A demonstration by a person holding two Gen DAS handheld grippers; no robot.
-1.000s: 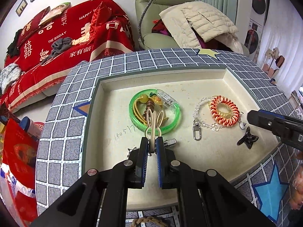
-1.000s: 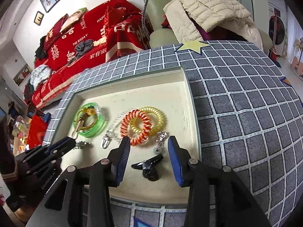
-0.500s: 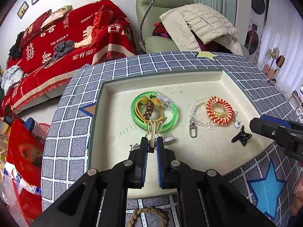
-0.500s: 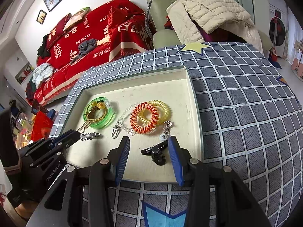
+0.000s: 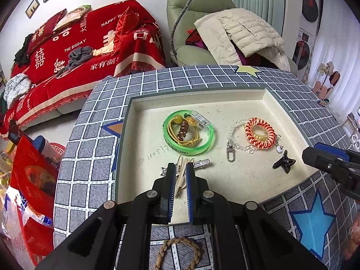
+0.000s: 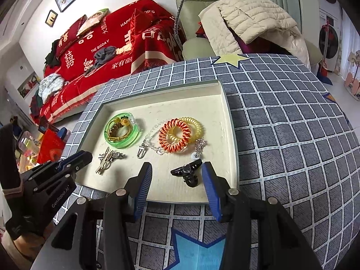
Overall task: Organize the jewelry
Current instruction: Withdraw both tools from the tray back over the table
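A cream tray [image 5: 144, 117] [image 6: 225, 103] on the checked cloth holds the jewelry. In it lie a green bangle [image 5: 189, 132] [image 6: 122, 132] with a beaded cord inside, an orange coil bracelet [image 5: 259, 132] [image 6: 174, 138] over a yellow coil [image 6: 193, 126], a clear bead chain with a clasp [image 5: 230, 151] [image 6: 141, 150], and a black claw clip [image 5: 284, 163] [image 6: 187, 172]. A beige hair clip [image 5: 181, 177] [image 6: 104, 160] lies on silver clips [image 5: 200, 162]. My left gripper [image 5: 180, 168] [image 6: 86, 155] stands slightly open around the beige clip. My right gripper [image 6: 176, 171] [image 5: 315, 155] is open, with the black claw clip between its fingers.
A braided brown bracelet [image 5: 180, 254] lies on the cloth before the tray's near edge. Blue star patches [image 5: 312, 225] [image 6: 198, 254] mark the cloth. A red sofa [image 5: 78, 45] and a green armchair [image 5: 202, 22] with a cream jacket stand behind. Red bags [image 5: 31, 180] sit at the left.
The left gripper has let go of the beige hair clip, which now lies flat in the tray, and its jaws have parted slightly. Both grippers have drawn back and up from the tray.
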